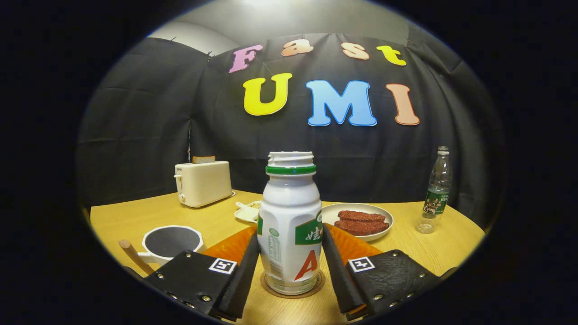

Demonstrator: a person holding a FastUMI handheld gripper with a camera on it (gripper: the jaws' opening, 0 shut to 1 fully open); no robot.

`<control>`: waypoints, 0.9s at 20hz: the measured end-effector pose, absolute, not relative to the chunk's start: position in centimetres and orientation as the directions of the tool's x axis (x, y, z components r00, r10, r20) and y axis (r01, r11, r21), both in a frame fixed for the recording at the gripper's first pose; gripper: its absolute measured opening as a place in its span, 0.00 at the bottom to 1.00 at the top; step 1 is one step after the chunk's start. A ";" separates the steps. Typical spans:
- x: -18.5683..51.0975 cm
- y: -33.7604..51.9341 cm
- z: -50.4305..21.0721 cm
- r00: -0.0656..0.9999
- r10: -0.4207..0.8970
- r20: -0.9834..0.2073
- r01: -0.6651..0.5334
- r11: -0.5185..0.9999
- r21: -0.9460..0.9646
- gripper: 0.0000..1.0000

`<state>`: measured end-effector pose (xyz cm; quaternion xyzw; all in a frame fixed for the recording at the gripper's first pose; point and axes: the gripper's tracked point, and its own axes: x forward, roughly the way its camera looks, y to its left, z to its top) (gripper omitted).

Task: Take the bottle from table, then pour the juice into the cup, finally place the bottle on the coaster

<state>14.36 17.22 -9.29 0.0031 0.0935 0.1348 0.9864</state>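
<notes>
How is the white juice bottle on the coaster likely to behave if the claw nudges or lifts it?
The white bottle stands upright on the coaster between the claw's fingers, which flank it closely. Tall with a narrower neck, it could probably tip if pushed high. Its smooth, glossy plastic may slip in a light grip. With the cap off, tilting might spill any remaining juice.

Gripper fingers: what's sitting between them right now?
In the gripper view, the white bottle stands upright on the coaster, between the gripper fingers.

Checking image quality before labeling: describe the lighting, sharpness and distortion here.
Gripper view: soft, even light, dimmer toward the rim; fisheye bends the table edge; the bottle on the coaster is sharp between the gripper fingers; no strong glare.
</notes>
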 end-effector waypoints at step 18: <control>7.1 8.8 8.9 0.977 0.158 0.141 -0.155 0.987 -0.026 0.98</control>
